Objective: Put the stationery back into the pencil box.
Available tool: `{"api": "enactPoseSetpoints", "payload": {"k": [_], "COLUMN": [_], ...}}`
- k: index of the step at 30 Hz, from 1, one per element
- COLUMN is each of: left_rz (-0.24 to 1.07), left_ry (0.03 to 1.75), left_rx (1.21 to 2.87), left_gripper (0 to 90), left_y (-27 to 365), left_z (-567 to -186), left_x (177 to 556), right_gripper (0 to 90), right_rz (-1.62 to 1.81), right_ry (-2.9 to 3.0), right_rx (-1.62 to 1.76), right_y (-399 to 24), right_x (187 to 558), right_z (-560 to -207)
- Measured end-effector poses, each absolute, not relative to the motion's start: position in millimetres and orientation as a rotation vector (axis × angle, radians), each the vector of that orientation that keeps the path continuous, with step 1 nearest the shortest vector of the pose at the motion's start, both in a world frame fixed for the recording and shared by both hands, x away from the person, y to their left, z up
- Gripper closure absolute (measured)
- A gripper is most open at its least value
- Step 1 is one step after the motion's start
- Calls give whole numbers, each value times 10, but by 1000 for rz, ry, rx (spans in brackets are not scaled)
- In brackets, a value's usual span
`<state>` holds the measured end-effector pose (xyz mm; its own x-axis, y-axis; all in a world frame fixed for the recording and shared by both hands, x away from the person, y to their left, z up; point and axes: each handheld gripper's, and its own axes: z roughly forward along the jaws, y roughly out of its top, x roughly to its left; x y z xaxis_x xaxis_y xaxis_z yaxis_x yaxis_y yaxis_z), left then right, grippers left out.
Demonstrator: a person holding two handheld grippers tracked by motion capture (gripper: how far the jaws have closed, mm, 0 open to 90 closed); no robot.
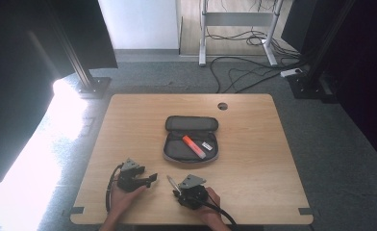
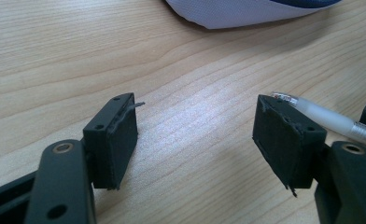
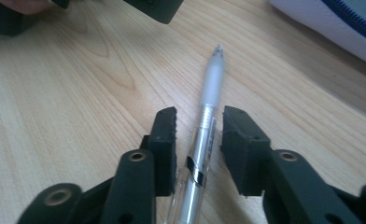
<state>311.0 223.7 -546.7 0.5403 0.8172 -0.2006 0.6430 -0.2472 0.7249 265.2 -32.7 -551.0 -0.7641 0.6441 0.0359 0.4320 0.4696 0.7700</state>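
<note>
Left gripper [image 1: 150, 180], held low over the wooden table [image 1: 254, 159], jaws released and spread wide with bare wood between them (the pen's frosted tip lies just past the outer face of its right-hand jaw in the left gripper view). Right gripper [image 3: 199, 123], jaws narrowed around a clear ballpoint pen [image 3: 204, 126] that lies flat on the table between them, barrel near the left pad, pads not yet pressing, tip pointing out beyond the jaw ends. Ahead of both jaw pairs, well apart, an open grey pencil case [image 1: 177, 150] holding an orange highlighter [image 1: 193, 146].
</note>
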Motion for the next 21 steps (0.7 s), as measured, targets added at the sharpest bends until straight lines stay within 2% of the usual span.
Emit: {"api": "enactPoseSetpoints", "payload": {"k": [4,8,21], "left_rz": [277,278,275], "left_ry": [1182,1181,1181], "left_rx": [1980,1984,1982], "left_gripper": [311,311,311], "left_y": [2236,2239,2240], "left_z": [-5468,-5466,-5466], "left_x": [3108,3110,3110], "right_gripper": [750,781,789], "right_rz": [1153,1151,1226], "right_ry": [2460,2456,2427], "right_rx": [917,930,943], "right_y": [-317,-338,-470], "right_x": [2632,2650,2696], "right_z": [-5500,-5499,-5385]}}
